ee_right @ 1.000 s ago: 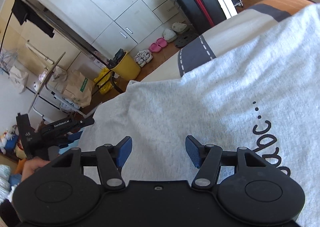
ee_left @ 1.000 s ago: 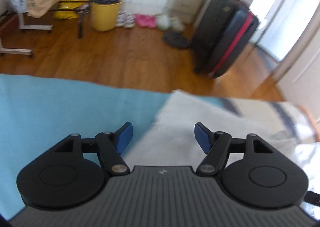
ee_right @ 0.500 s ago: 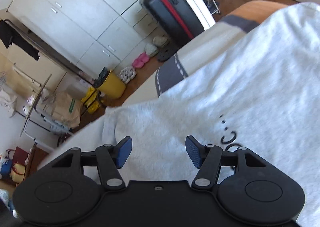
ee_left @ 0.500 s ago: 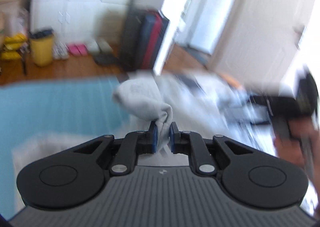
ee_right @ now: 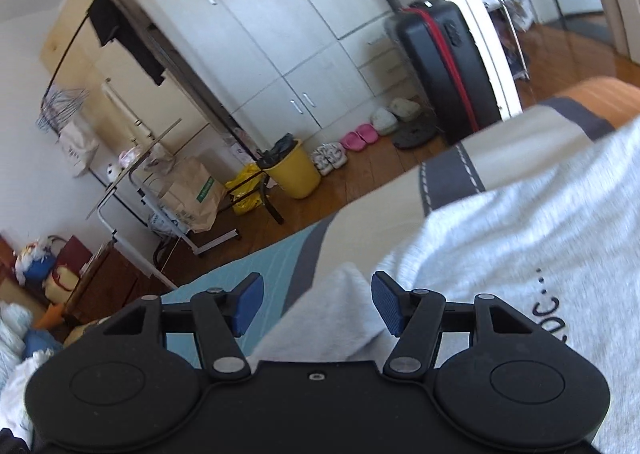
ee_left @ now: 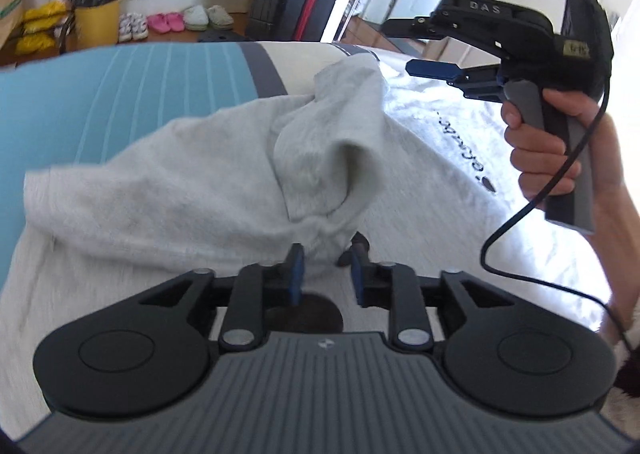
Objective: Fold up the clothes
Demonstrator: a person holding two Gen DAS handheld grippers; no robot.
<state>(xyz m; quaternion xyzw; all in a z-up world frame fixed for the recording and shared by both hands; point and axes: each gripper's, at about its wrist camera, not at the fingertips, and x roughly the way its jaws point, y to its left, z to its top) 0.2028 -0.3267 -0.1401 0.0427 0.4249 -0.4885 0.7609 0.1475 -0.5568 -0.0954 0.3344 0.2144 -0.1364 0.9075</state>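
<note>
Releasing the sleeve [ee_left: 328, 141] in its present bunched state is the main hazard. At the left, the grey shirt [ee_left: 160, 193] lies spread on the bed [ee_left: 100, 85], and its sleeve stands in a loose hump rather than flat across the body. The left claw [ee_left: 326, 278] has just been opening. Its jaws stand narrowly apart with a tail of sleeve fabric between them, and the right-hand pad does not appear to press the cloth. If the claw withdraws with fabric caught on a pad, the sleeve is likely to drag back toward the near edge and undo the fold. If it withdraws cleanly, the hump may slump unevenly and leave a crooked crease.

Further right, the cable [ee_left: 520, 213] hanging from the tool in the right hand [ee_left: 560, 145] loops low over the shirt. A low sweep could snag or ruffle the cloth. The right claw [ee_right: 318, 302] is spread wide and pinches nothing, so nothing pins the shirt body against a pull from the left.

Position: the sleeve hump sits just beyond the left claw, rising on its far side, with the shirt body extending left and right beneath. The printed lettering [ee_left: 460, 129] lies to the right of the hump. Below the right claw, a raised fold of the shirt lies in line with the gap between its pads but apart from them.
</note>
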